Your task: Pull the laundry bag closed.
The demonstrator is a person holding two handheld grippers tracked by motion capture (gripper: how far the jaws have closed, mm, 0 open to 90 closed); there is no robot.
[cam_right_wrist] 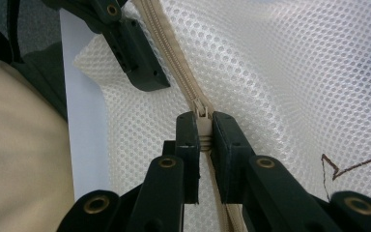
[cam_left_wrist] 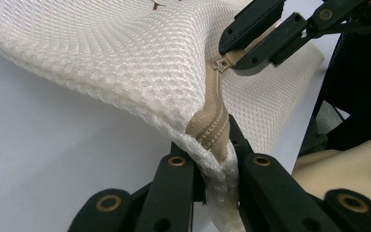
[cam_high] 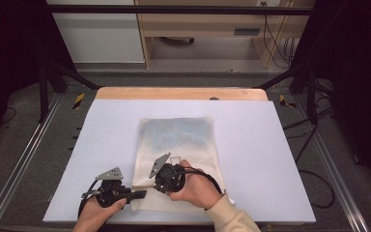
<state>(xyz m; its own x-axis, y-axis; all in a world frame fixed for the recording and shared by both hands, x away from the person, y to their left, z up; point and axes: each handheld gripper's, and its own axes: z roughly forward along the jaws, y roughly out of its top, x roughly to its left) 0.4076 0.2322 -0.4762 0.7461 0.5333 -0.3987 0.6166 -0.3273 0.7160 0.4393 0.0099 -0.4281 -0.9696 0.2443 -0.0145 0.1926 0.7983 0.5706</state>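
The white mesh bag lies flat on the near half of the surface, with its beige zipper running along the bag's near edge. It looks light and thoroughly limp: the netting folds and lifts wherever it is pinched, so it will bunch up and follow any pull unless it is anchored. That makes the zipper the place to take hold, one grip on the bag's end beside the zipper tape and one on the small pull tab, and both grips are in place. The left tool is clamped on the bag's corner where the zipper tape ends, and the right tool is clamped on the zipper pull, a little farther along the zipper from that corner. The tab is small and smooth, so I judge it could slip out if tugged at an angle to the zipper line. The high view gives the whole layout: the bag's full outline, something bluish showing faintly through the mesh in the part of the bag far from the zipper, and both hands at the bag's near edge. The left gripper view shows the netting humped up between the two grips, while the right gripper view shows the zipper teeth meshed beyond the pull.
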